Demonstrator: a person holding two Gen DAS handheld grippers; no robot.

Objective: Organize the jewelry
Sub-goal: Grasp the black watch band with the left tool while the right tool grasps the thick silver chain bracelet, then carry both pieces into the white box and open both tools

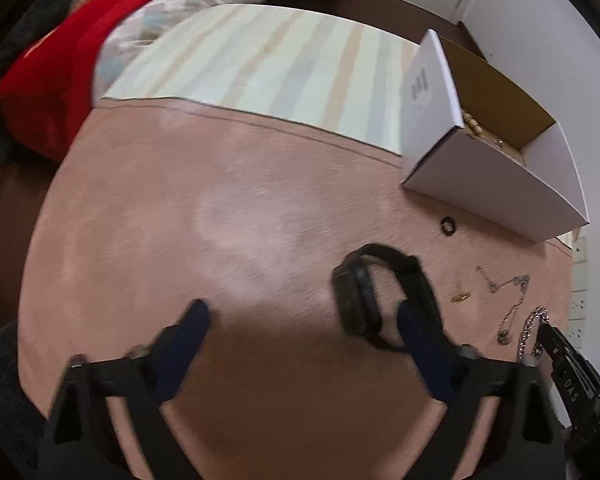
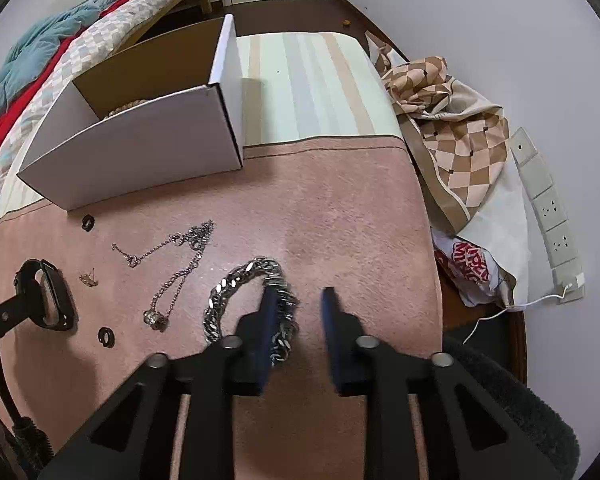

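Pink blanket [image 2: 340, 208] with box [image 2: 140, 148], jewelry.

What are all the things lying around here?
Box: one, white cardboard, open, at the cloth's far edge; beads inside.
Smartwatch: one, black, on the pink cloth, left.
Rings: two, black; one near the box, one nearer.
Thin chains: silver, tangled, mid-cloth; count unclear.
Chunky chain: one, silver, coiled.
Small gold piece: one, beside the watch.
Patterned fabric: tan, right.
Left gripper: open, one finger through the watch strap.
Right gripper: open, over the chunky chain.
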